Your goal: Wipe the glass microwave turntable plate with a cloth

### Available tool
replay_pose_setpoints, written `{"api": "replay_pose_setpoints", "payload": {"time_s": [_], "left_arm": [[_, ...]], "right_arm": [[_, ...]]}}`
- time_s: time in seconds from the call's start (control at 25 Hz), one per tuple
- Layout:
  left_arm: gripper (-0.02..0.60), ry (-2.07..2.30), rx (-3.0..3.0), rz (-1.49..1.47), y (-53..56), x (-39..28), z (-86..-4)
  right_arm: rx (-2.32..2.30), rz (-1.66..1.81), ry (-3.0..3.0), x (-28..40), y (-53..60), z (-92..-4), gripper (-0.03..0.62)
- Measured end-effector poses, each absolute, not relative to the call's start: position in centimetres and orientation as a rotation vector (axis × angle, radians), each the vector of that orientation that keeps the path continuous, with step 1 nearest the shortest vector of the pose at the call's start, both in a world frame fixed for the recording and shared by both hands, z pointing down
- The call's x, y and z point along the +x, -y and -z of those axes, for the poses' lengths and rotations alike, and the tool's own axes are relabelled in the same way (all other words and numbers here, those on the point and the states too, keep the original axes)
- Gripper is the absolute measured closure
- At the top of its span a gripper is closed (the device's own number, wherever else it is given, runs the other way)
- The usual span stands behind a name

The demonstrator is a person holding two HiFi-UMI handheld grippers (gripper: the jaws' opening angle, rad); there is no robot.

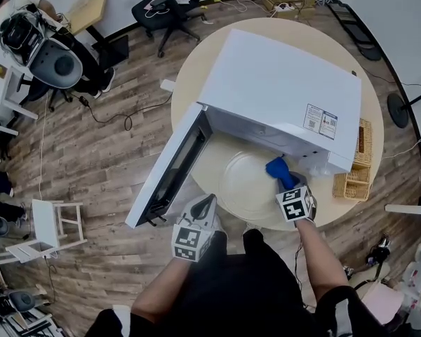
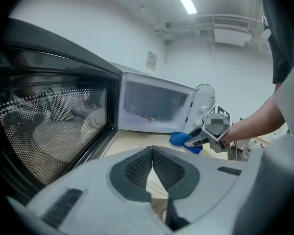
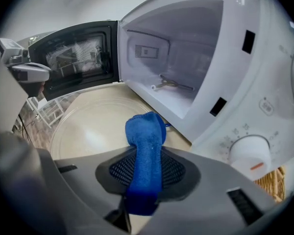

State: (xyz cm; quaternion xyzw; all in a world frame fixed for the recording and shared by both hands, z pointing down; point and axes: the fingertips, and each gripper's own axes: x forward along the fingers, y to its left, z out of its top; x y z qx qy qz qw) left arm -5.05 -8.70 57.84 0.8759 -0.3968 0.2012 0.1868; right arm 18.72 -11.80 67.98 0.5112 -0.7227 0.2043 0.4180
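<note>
We mark a blue cloth point(image 3: 146, 141) against the clear glass plate point(image 3: 88, 131), which takes the pale beige of the table point(image 1: 189, 76) beneath. The microwave point(image 1: 281, 83) is white; its door point(image 2: 54, 126) is black with a fine dotted mesh. The left gripper point(image 2: 152, 150) and right gripper point(image 3: 146, 155) are grey, with black cross-hatched pads point(image 2: 137, 173) and black-and-white square markers point(image 1: 189, 244). The basket point(image 1: 356, 181) is tan wicker, the floor point(image 1: 98, 174) grey-brown wood grain.

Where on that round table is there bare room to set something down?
Bare table left of the microwave, up to the rim. The front is crowded: glass plate, open door, basket, right gripper holding a cloth.
</note>
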Motion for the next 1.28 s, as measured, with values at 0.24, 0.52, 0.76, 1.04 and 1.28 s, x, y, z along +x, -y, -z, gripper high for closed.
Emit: {"api": "replay_pose_setpoints", "payload": {"time_s": [0.24, 0.52, 0.76, 1.04, 1.28], "left_arm": [[0.575, 1.118, 2.475, -0.562, 8.7, -4.8, -57.4], [0.575, 1.130, 2.493, -0.551, 9.1, -4.8, -56.5], [0.575, 1.148, 2.509, -0.495, 9.7, -4.4, -54.7], [0.575, 1.270, 2.510, -0.312, 12.3, -4.7, -49.1], [0.575, 1.319, 2.616, -0.215, 13.3, -3.9, -43.5]], "right_arm": [[1.286, -0.497, 1.822, 18.4, 11.7, -67.4, 0.493], [1.324, -0.482, 2.078, 14.1, 12.3, -61.1, 0.491], [1.339, -0.270, 2.299, 10.6, 12.3, -52.4, 0.491], [1.511, -0.147, 2.409, 10.1, 12.3, -43.6, 0.491], [1.581, -0.069, 2.464, 10.1, 11.9, -38.9, 0.491]]}}
